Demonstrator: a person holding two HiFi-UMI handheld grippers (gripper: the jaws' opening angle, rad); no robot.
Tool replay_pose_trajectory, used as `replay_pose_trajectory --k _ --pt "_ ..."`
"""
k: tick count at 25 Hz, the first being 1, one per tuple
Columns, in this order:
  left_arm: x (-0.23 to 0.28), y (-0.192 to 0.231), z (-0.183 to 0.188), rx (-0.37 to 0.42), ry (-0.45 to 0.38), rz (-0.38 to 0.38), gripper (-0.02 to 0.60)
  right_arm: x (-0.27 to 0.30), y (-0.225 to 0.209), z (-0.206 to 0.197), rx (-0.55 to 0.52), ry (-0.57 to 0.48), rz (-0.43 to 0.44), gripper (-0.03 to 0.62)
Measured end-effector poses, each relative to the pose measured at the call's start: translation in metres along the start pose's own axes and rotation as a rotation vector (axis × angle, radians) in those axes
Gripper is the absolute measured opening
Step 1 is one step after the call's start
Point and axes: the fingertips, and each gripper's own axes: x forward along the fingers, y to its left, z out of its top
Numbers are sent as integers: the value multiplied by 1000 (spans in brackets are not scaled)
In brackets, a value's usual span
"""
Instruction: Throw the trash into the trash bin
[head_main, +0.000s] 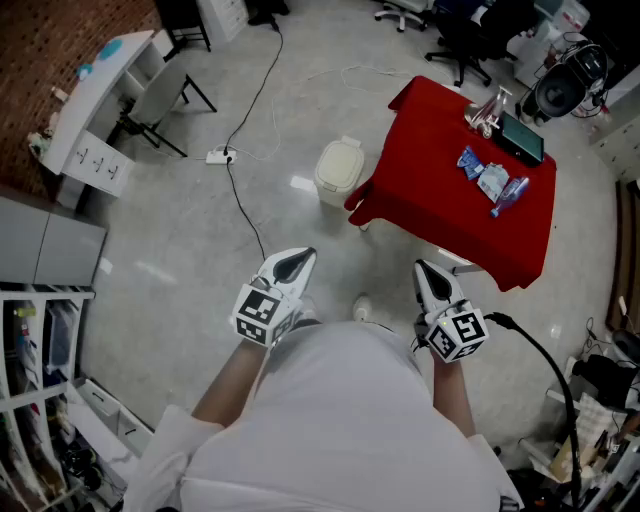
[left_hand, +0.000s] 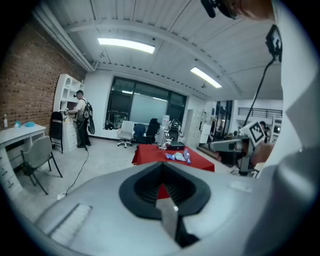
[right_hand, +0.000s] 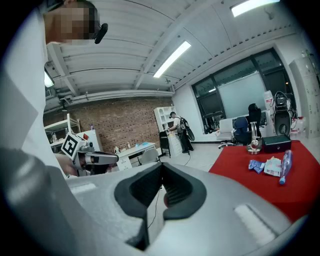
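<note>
In the head view, a cream lidded trash bin (head_main: 340, 168) stands on the floor by the left side of a red-clothed table (head_main: 440, 215). On the table lie blue wrappers (head_main: 471, 162), a white packet (head_main: 492, 181) and a plastic bottle (head_main: 509, 193). Both grippers are held close to the person's body, well short of the table. My left gripper (head_main: 292, 264) is shut and empty, and so is my right gripper (head_main: 429, 274). The right gripper view shows the bottle (right_hand: 285, 168) and wrappers (right_hand: 256, 165) past the shut jaws. From the left gripper view the table (left_hand: 147, 155) is far ahead.
A power strip (head_main: 219, 155) with a cable crosses the floor left of the bin. A chair (head_main: 160, 95) and a white desk (head_main: 95, 100) stand at far left, shelves (head_main: 40, 340) at near left. A black box (head_main: 522, 138) sits on the table. A person (left_hand: 80, 120) stands far off.
</note>
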Motion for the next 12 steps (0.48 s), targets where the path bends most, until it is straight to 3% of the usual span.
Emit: replay_pose_trajectory --k 12 --pt "-11 21 3 8 -12 -8 3 16 18 -7 6 8 -6 0"
